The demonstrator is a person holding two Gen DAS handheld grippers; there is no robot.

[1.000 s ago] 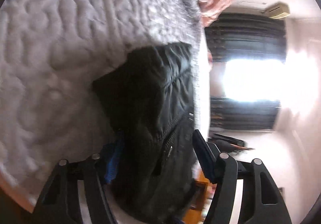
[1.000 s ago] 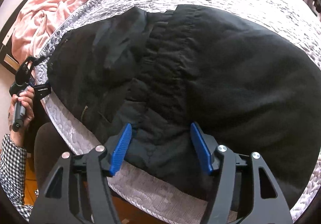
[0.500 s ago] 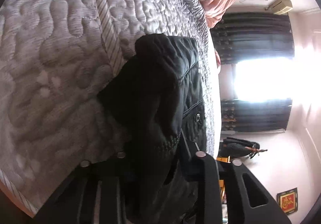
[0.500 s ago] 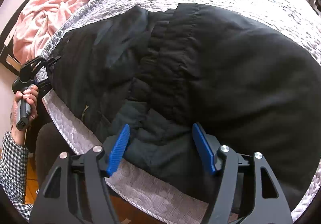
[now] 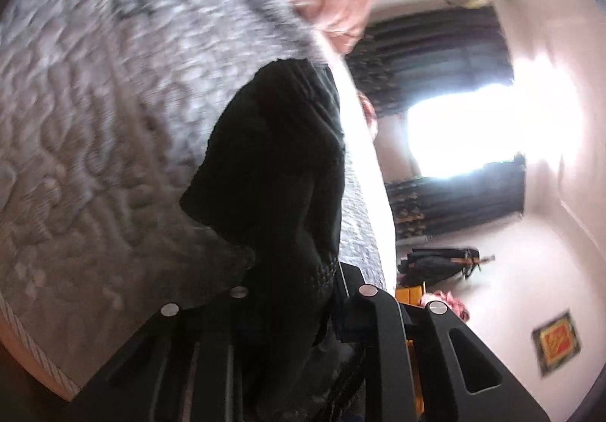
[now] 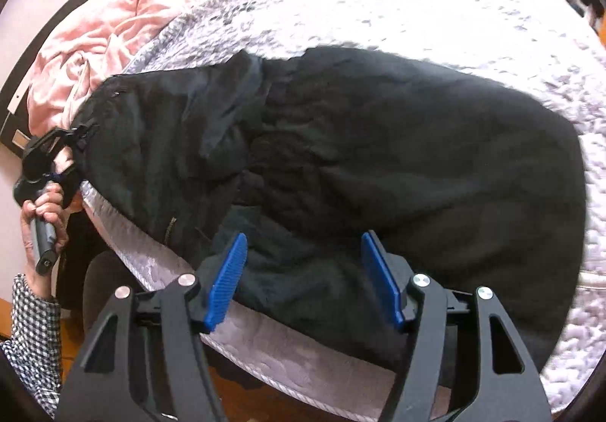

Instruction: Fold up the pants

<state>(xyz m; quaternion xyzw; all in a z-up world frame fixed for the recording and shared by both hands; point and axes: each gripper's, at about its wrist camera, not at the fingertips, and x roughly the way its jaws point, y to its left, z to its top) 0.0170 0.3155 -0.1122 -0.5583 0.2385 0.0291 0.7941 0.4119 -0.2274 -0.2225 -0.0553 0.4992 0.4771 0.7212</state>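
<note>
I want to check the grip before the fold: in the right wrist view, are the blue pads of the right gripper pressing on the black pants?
No, the right gripper stands open, its pads apart over the black pants.

Bare quilted mattress [image 6: 435, 5] open beyond the black pants [image 6: 378, 157], pink blanket [image 6: 132, 17] heaped at its far-left corner

Grey quilted mattress [image 6: 435, 17] under the gripper, pink blanket [image 6: 125, 24] beyond its left, dark curtains [image 5: 435, 43] and bright window [image 5: 473, 130] to its right.
</note>
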